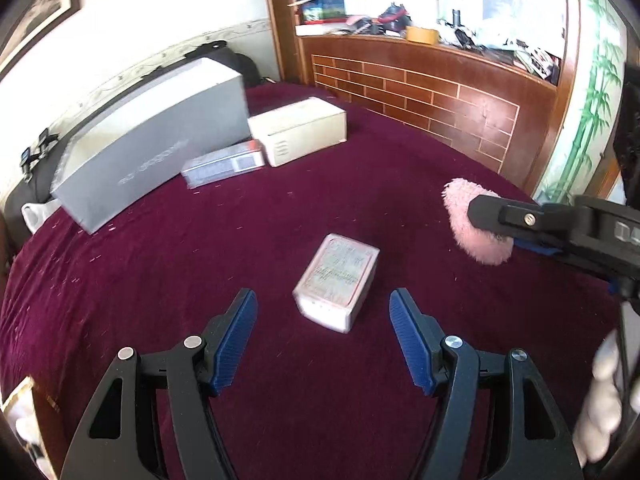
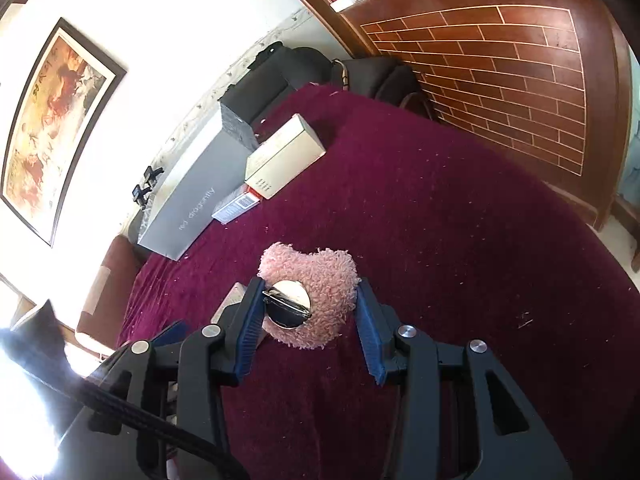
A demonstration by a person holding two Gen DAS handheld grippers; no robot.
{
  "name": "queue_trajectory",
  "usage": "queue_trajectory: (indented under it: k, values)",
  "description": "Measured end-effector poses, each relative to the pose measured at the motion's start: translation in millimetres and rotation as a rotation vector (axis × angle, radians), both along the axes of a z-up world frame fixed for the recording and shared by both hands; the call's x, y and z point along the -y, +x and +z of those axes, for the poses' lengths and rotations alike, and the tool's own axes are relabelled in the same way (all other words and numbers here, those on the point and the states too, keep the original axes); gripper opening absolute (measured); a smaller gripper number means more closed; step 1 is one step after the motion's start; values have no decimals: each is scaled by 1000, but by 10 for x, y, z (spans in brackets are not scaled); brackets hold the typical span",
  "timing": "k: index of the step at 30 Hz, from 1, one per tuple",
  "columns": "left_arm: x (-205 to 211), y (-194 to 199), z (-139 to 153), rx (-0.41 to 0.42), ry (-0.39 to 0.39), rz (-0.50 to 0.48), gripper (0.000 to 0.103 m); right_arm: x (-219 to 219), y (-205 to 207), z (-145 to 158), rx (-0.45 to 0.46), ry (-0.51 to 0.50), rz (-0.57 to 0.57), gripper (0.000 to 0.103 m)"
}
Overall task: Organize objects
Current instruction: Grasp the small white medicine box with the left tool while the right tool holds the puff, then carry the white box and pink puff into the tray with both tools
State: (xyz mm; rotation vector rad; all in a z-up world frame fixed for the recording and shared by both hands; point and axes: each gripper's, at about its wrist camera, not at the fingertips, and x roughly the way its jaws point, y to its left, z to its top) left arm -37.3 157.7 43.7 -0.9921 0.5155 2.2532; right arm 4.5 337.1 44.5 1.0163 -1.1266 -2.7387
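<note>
A small white box with pink print [image 1: 336, 285] lies on the maroon cloth [image 1: 280, 220], just ahead of my open, empty left gripper [image 1: 322, 312]. A fluffy pink heart-shaped pad with a round metal clasp [image 2: 310, 294] sits between the fingers of my right gripper [image 2: 308, 300], whose jaws stand on either side of it; the pad looks lifted off the cloth. In the left wrist view the pink pad [image 1: 464, 220] shows at the right, held by the right gripper [image 1: 486, 222].
A long grey box [image 1: 152, 144], a cream box [image 1: 298, 130] and a small clear packet [image 1: 224, 164] lie together at the far left. A brick-pattern wooden headboard [image 1: 420, 92] with a cluttered shelf stands behind. Black bags [image 2: 288, 72] lie by the wall.
</note>
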Motion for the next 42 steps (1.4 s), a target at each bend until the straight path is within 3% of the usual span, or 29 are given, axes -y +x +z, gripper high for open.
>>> queue_trajectory:
  k: [8,9,12,17,23,33,42]
  values:
    - [-197,-141,-178,39,-4,23,60,57,3,-19,1,4,25,43]
    - [-200,-149,-199,37,-21,42,42,58,1,-22,4,10,24,43]
    - [-109,-167,-185,75,0,62,29,57,-6,-51,15,12,25,43]
    - [216,-69,42,62,68,123,29,107,-48,-83,37,51,31,43]
    - [710,305,335,-17,67,165,29,171,-41,-68,44,140,15,43]
    - [1793,1035,501,48,185,270,30,165,-60,-156,108,171,-19,43]
    - [2182,1335,446,89,263,272,30,960,268,169,82,225,145,43]
